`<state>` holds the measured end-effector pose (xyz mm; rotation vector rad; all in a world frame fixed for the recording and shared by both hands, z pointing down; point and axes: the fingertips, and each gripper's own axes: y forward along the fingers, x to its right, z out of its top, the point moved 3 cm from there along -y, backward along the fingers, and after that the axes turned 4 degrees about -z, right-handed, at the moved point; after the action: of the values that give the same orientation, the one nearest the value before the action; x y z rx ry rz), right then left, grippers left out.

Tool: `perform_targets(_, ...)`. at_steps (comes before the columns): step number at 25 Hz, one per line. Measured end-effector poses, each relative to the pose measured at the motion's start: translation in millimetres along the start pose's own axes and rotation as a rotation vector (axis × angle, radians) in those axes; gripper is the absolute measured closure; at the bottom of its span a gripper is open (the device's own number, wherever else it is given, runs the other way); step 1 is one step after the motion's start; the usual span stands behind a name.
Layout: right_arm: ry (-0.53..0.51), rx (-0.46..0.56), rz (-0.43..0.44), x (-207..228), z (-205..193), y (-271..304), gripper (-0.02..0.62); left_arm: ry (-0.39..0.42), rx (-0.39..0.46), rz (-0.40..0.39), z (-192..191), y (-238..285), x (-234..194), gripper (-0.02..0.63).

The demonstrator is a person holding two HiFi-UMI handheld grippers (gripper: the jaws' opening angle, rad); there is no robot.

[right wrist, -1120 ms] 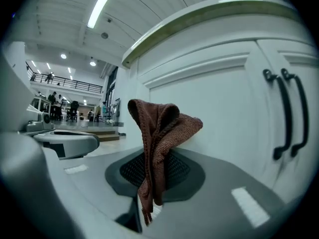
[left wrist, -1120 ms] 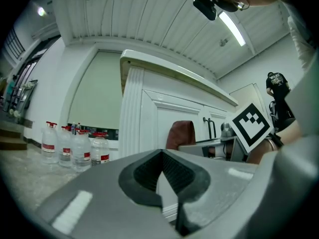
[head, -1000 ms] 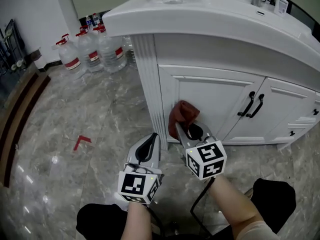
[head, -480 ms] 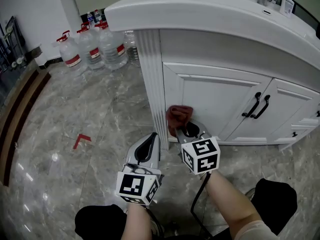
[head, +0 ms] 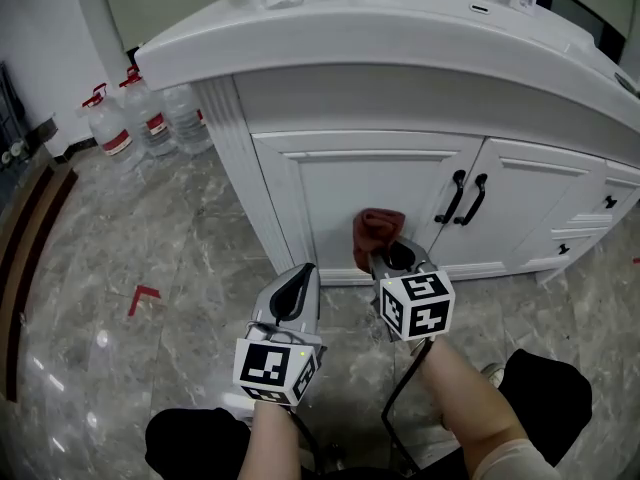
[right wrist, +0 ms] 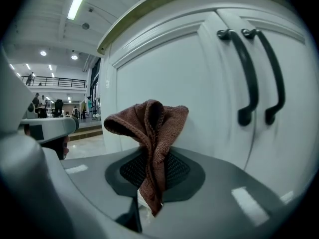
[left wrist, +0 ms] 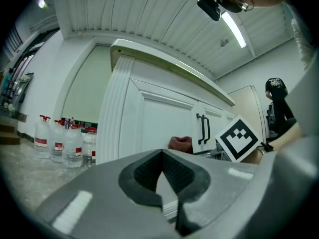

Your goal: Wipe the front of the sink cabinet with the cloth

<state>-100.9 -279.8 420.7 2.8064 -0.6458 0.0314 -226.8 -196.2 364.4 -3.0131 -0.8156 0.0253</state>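
Observation:
A brown cloth (head: 377, 230) (right wrist: 149, 128) is pinched in my right gripper (head: 392, 256), which is shut on it and holds it against the lower part of the left door (head: 375, 193) of the white sink cabinet. The cloth bunches above the jaws right in front of the door panel (right wrist: 164, 78), left of the two black handles (head: 465, 198) (right wrist: 254, 78). My left gripper (head: 297, 290) hangs back from the cabinet over the floor, jaws together with nothing in them (left wrist: 162, 183). The cloth (left wrist: 180, 143) also shows past it.
Several water bottles (head: 140, 118) (left wrist: 62, 141) stand on the marble floor at the cabinet's left. A fluted corner post (head: 245, 183) edges the cabinet. Drawers with black knobs (head: 610, 203) are at right. Bottles stand on the counter (head: 400, 28). A red mark (head: 142, 296) is on the floor.
The right gripper has carried the cloth rightward across the left door, from the corner post toward the handles. The left gripper has kept its place.

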Motion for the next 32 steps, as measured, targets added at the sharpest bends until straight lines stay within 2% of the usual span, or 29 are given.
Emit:
perform_targets(8, 0.005, -0.011, -0.126, 70.3, 0.0, -36.6, 0.508, -0.006, -0.013, -0.069, -5.6, 29.4, 38.4, 0.606)
perform_targets(15, 0.018, -0.018, -0.167, 87.1, -5.3, -52.2, 0.509, -0.013, -0.032, -0.079, -15.4, 34.6, 47.0, 0.606)
perform_targets(19, 0.027, -0.02, -0.107, 57.3, -14.4, -42.0, 0.509, 0.007, -0.069, -0.056, -29.2, 22.4, 35.1, 0.606)
perform_targets(23, 0.005, -0.042, 0.004, 1.8, -34.0, -14.5, 0.509, 0.033, -0.115, 0.03, -43.0, -0.3, 2.8, 0.606)
perform_targets(29, 0.01, -0.083, 0.147, -83.1, -59.9, 32.3, 0.509, -0.043, -0.106, 0.134, -50.7, -36.9, -47.7, 0.606)
perform_targets(32, -0.029, -0.086, 0.204, -117.9, -63.5, 50.1, 0.509, -0.056, -0.103, 0.168, -52.0, -49.8, -65.8, 0.606)
